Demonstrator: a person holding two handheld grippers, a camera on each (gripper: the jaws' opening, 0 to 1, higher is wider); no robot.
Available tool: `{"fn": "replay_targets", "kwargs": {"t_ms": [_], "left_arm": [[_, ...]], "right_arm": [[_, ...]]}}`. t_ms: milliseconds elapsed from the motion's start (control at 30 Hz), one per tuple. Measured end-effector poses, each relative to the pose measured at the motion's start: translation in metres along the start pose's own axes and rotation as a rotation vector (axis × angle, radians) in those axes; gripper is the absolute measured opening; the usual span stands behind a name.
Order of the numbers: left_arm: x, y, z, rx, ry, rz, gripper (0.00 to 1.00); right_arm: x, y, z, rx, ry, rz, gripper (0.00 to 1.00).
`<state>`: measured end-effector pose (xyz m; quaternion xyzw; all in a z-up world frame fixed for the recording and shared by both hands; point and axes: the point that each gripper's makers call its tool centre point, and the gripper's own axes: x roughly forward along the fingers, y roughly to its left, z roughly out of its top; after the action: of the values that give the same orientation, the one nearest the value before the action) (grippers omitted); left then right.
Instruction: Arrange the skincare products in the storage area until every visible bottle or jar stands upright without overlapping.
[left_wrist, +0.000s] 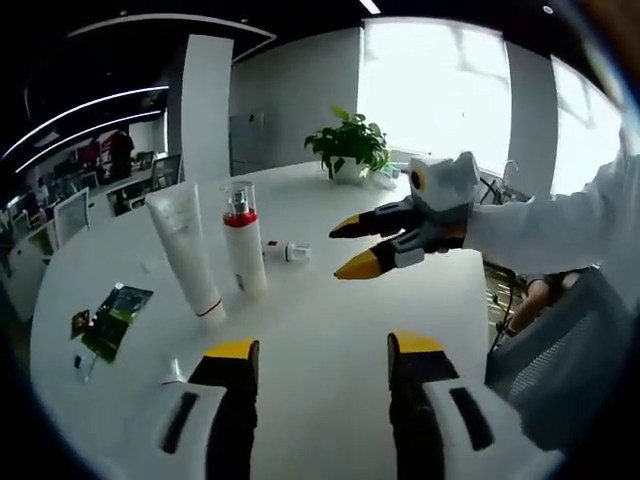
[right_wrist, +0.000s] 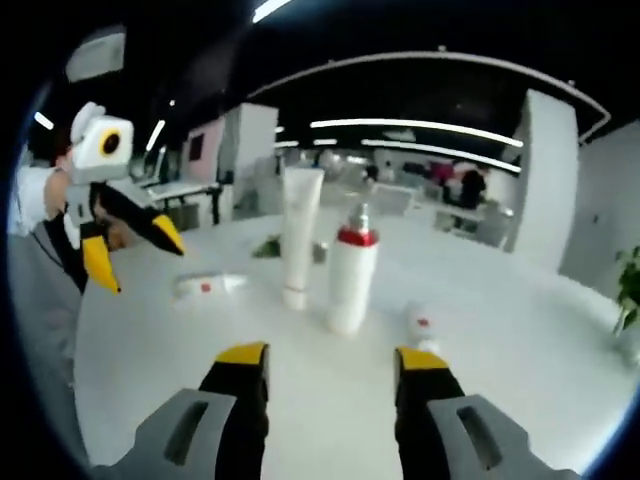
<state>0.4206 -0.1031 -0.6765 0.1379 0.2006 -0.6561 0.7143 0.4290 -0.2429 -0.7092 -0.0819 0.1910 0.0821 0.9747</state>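
Two products already upright near the middle of the white tabletop (left_wrist: 330, 330): a tall white tube (left_wrist: 186, 250) standing on its cap, and just beside it a white pump bottle (left_wrist: 243, 240) with a red collar; close but apart, no overlap.

Still lying down, by the look of it: a small white bottle (left_wrist: 284, 251) with a red mark, just beyond the pump bottle in the left gripper view, long axis flat along the tabletop; seen in the right gripper view as the small piece (right_wrist: 420, 322) to the right of the pump bottle (right_wrist: 351, 275) and ahead of the right jaws; also a small white tube (right_wrist: 208, 286) lying flat to the left of the tall tube (right_wrist: 299, 235), under the left gripper (right_wrist: 128, 258).

A dark green sachet (left_wrist: 112, 318) flat near the tabletop edge, well apart from the rest.

Left gripper (left_wrist: 320, 352): jaws wide apart, holding nothing. Right gripper (right_wrist: 330, 360): jaws likewise wide, empty; in the left gripper view the right gripper (left_wrist: 352, 247) hovers with tips pointing toward the small bottle.

Likely next: the small lying bottle, nearer the right gripper; a grasp across its short side, then tipped upright.
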Motion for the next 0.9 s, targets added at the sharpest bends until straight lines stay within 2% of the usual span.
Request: {"fn": "replay_targets", "kwargs": {"t_ms": [133, 400, 600, 900], "left_arm": [[0.000, 0.002, 0.002, 0.022, -0.003, -0.002, 0.56], [-0.004, 0.007, 0.001, 0.022, 0.002, -0.007, 0.62], [-0.006, 0.009, 0.001, 0.012, 0.003, -0.017, 0.67], [-0.008, 0.008, -0.001, 0.029, 0.017, -0.029, 0.74]], "right_arm": [[0.008, -0.009, -0.001, 0.008, 0.015, 0.000, 0.51], [0.025, -0.035, -0.011, 0.009, 0.075, -0.021, 0.51], [0.037, -0.056, -0.020, 0.051, 0.110, -0.058, 0.47], [0.056, -0.083, -0.039, 0.093, 0.166, -0.088, 0.44]]}}
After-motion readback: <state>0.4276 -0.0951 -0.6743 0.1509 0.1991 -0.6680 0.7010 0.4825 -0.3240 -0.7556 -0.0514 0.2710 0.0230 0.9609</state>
